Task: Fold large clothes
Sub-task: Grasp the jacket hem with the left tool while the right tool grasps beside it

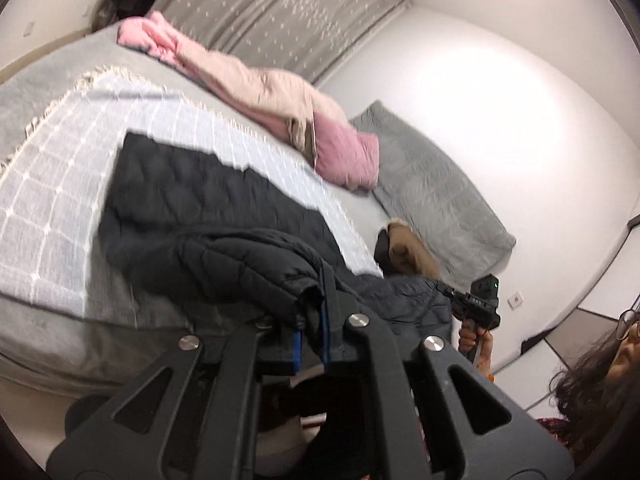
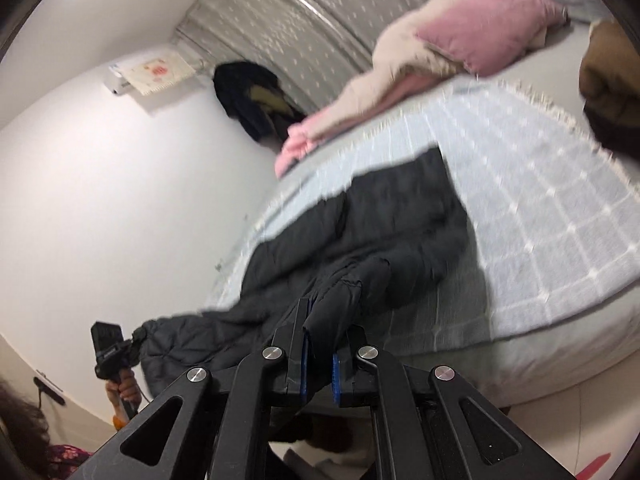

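Black jacket point(image 1: 208, 208): spread on the checked blanket point(image 1: 52, 208), near edge lifted
Left tool point(image 1: 316, 304): clamped on the hem
Right tool point(image 2: 320, 328): clamped on another fold
Beyond: pink bedding point(image 1: 280, 96), grey pillow point(image 1: 436, 196), brown garment point(image 2: 608, 80)

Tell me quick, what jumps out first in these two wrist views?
The dark quilted jacket sprawls over the checked blanket on the bed, its near edge pinched in both the left gripper and the right gripper. Behind it, a pink and beige heap of clothes lies along the bed's far side.
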The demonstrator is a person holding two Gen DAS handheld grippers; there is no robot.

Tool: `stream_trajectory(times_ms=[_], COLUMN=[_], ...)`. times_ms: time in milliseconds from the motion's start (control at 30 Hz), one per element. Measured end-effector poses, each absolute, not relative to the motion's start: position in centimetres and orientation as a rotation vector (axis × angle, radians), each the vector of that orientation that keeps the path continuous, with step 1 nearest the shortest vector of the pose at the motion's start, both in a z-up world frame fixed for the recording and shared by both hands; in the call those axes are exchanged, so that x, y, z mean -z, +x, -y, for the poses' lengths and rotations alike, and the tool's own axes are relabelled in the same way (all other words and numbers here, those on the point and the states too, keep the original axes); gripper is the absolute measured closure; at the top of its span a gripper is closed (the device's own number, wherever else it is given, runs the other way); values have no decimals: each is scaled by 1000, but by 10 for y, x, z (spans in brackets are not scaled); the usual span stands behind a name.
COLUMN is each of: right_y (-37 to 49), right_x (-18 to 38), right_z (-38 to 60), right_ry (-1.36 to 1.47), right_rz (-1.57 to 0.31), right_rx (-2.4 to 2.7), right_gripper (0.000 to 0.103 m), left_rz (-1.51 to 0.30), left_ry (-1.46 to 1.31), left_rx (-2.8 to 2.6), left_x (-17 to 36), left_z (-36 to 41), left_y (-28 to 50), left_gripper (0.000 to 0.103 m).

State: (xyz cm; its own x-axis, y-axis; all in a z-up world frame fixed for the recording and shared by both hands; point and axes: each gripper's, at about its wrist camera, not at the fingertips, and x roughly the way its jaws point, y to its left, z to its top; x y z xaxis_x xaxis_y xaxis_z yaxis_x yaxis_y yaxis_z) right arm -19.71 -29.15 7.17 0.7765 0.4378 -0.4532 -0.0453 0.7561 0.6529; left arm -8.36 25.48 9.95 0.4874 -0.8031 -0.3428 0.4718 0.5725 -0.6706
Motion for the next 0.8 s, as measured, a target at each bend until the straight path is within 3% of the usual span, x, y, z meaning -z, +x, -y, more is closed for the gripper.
stream_trajectory(times_ms=[167,367,600,800], right_y=[-151,-38,86,127], right_x=[-80,-69,-12,57], right_z=[297,305,320,316], right_ry=[687,701,730,655], right_rz=[-585,-550,-630,-758], right_rx=[-235,-70,33,118], right_gripper=[96,96,95,90], left_rz=[-607,-560,-608,-714], left_ry=[-510,-495,-534,-454], left_rx=[692,537,382,283], left_x=[-110,-101,-38,33], left_z=[-241,-210,-193,-171], left_y=[-34,65,177,220], left_gripper=[95,95,94,90])
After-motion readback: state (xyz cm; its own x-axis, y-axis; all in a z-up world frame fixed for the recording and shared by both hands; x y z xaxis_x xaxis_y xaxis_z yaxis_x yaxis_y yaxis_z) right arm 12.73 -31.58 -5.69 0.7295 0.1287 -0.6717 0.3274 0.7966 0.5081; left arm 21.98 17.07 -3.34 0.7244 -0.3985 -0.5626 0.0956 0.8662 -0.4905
